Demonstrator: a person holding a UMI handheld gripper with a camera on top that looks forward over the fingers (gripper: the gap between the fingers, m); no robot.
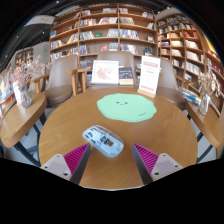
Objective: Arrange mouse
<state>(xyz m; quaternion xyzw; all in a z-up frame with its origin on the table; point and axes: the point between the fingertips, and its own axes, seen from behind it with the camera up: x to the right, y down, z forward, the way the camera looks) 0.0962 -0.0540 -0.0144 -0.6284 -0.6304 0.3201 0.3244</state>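
We see the mouse (pixel 102 141) lying on the round wooden counter (pixel 60 120), just ahead of our hand-held gripper (pixel 112 158).

Gripper view: the fingers stand wide apart and hold nothing (magenta pads (pixel 73 155) facing inward); a pale green mat (pixel 126 106) lies at twelve o'clock beyond the mouse, bookshelves (pixel 105 30) behind.
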